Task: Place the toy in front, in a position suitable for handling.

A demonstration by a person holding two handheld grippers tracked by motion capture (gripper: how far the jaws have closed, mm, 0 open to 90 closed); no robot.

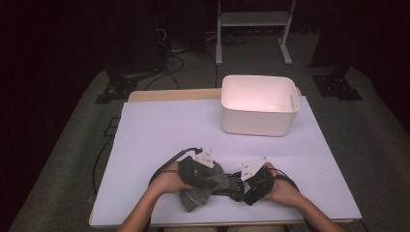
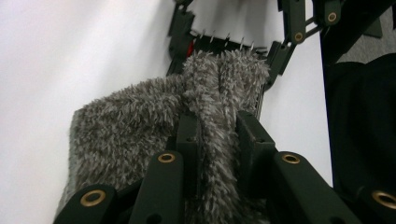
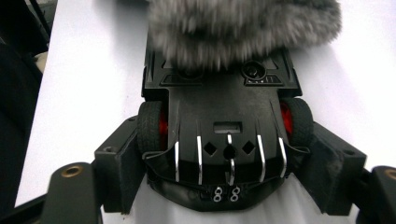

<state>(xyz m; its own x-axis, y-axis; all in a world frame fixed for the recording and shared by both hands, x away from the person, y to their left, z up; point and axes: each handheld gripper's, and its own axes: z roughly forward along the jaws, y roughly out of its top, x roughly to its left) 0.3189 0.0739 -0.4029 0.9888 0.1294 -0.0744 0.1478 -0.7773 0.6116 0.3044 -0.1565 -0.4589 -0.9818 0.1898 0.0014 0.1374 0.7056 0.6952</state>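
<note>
Near the bench's [image 1: 145, 125] front edge, your right gripper [image 3: 229, 154] clamps the toy car [image 3: 224, 112] across its width; your left gripper [image 2: 217, 140], opposite, pinches the grey furry cloth [image 2: 140, 126] draped over the car's far end

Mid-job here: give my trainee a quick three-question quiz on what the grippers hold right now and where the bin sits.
1. True or false: the left gripper is shut on the fuzzy grey cloth.
2. What does the right gripper clamp? A) the white bin B) the black toy car C) a cable
3. Fill in: the white bin stands at the ___ side of the table, away from the person.

Key: 1 true; 2 B, the black toy car, held across its red-hubbed wheels; 3 far.
</note>
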